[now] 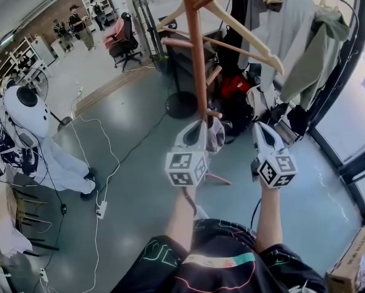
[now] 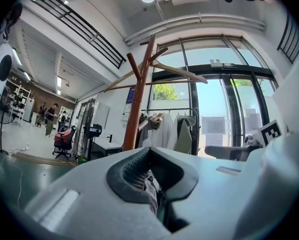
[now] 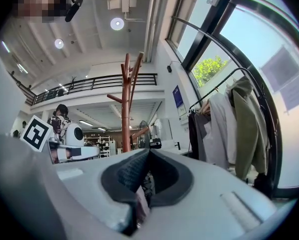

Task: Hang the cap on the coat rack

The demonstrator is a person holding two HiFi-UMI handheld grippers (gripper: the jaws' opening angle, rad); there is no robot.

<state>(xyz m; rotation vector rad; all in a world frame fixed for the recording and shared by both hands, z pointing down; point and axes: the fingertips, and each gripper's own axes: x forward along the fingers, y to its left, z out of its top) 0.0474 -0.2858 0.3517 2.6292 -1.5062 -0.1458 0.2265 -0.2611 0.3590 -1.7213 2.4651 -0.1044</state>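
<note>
so both tongs are held up side by side in front of the coat rack [image 1: 195,47], whose wooden pole rises right past the left gripper [image 1: 199,126]. the left one is clenched tight, and looking along its jaws there's pale meshy fabric pinched low between the pads. that fits the cap [image 1: 216,136]: in the head view the greyish cap droops right against that gripper's tip, hard by the pole and just under a short low peg [image 1: 215,113]. can't tell if it touches the peg. the right gripper [image 1: 260,128] is closed too, pads meeting at the tips, a bit apart from the cap. a pinkish sliver shows low in its gap but i can't make out what. a clothes rail [image 1: 292,35] with jackets stands behind on the right, and an office chair [image 1: 122,38] sits further back.
</note>
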